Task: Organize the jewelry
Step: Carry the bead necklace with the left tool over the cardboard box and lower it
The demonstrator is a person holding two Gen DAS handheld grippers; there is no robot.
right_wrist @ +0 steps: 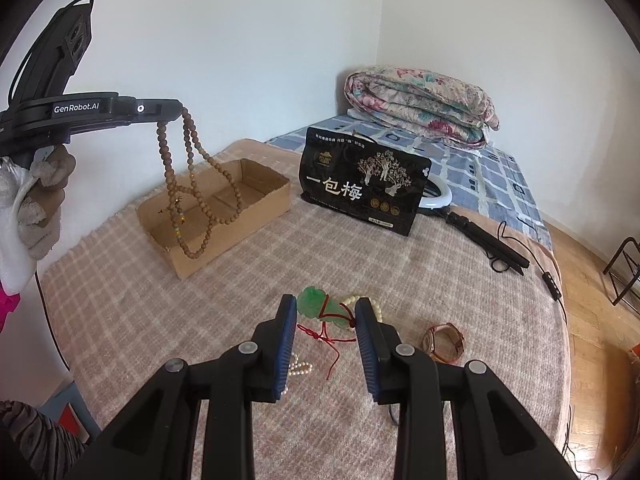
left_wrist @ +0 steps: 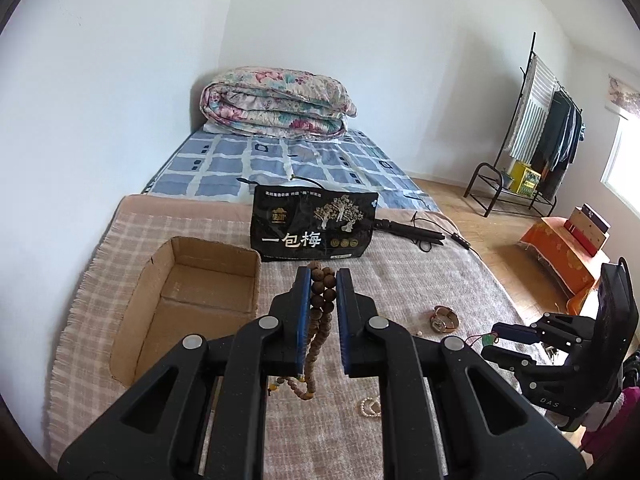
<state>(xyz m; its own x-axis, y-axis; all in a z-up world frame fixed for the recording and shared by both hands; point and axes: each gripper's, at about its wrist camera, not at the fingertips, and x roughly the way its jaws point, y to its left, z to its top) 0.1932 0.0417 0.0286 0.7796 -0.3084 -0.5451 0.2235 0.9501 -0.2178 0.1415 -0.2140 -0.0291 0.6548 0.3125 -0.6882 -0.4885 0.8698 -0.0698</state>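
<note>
My left gripper [left_wrist: 323, 280] is shut on a long brown bead necklace [left_wrist: 320, 312]. In the right wrist view the gripper [right_wrist: 176, 110] holds it in the air, and the bead loops [right_wrist: 192, 184] hang over the open cardboard box [right_wrist: 272, 200]. The box [left_wrist: 160, 280] lies left of the gripper on the blanket. My right gripper [right_wrist: 326, 310] is open, low over a green jade pendant [right_wrist: 320, 306] on a red cord [right_wrist: 328, 340]. A pearl strand [right_wrist: 298, 368] lies by its left finger, a cream bead bracelet [right_wrist: 376, 306] by its right finger, a watch [right_wrist: 444, 342] further right.
A black snack bag [right_wrist: 364, 184] stands behind the box. A black folded tripod with cable [right_wrist: 488, 244] and a ring light [right_wrist: 438, 196] lie at the right. A folded floral quilt [right_wrist: 420, 100] sits at the bed's far end. The bed edge and wooden floor [right_wrist: 592, 320] are right.
</note>
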